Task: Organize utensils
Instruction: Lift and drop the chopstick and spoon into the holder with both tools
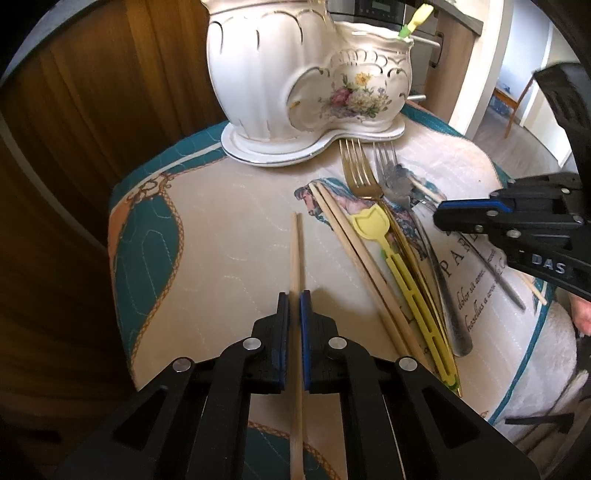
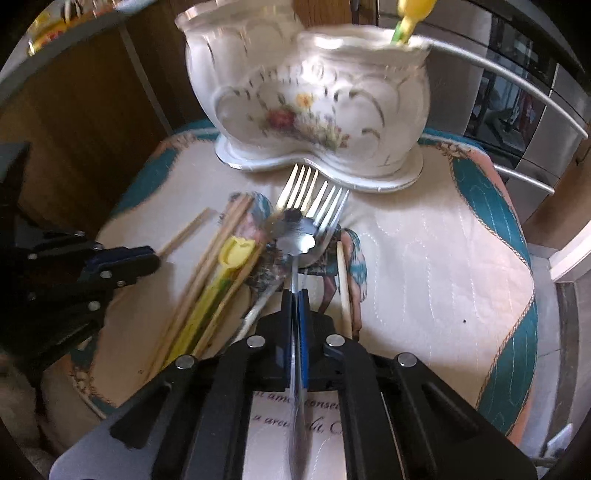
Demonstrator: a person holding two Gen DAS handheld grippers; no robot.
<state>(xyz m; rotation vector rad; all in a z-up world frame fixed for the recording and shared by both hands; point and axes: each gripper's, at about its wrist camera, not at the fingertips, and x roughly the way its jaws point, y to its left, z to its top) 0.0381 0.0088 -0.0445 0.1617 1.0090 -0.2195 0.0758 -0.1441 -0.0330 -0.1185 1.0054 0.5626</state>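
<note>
A white floral ceramic holder (image 1: 310, 74) (image 2: 306, 99) stands at the back of the quilted mat, with a yellow plastic utensil (image 1: 415, 20) in its right pocket. My left gripper (image 1: 294, 295) is shut on a wooden chopstick (image 1: 296, 251). My right gripper (image 2: 295, 293) (image 1: 439, 218) is shut on the handle of a silver flower-shaped spoon (image 2: 295, 232), held just above the pile. On the mat lie a gold fork (image 1: 360, 173), a silver fork (image 1: 384, 158) (image 2: 328, 206), more chopsticks (image 1: 354, 254) (image 2: 207, 269) and a yellow tulip-shaped utensil (image 1: 373, 221) (image 2: 236, 251).
The mat (image 1: 221, 206) covers a small round table with wooden cabinets (image 1: 92, 92) to the left. An oven with metal handles (image 2: 517, 122) is behind on the right. One loose chopstick (image 2: 343, 280) lies right of the spoon.
</note>
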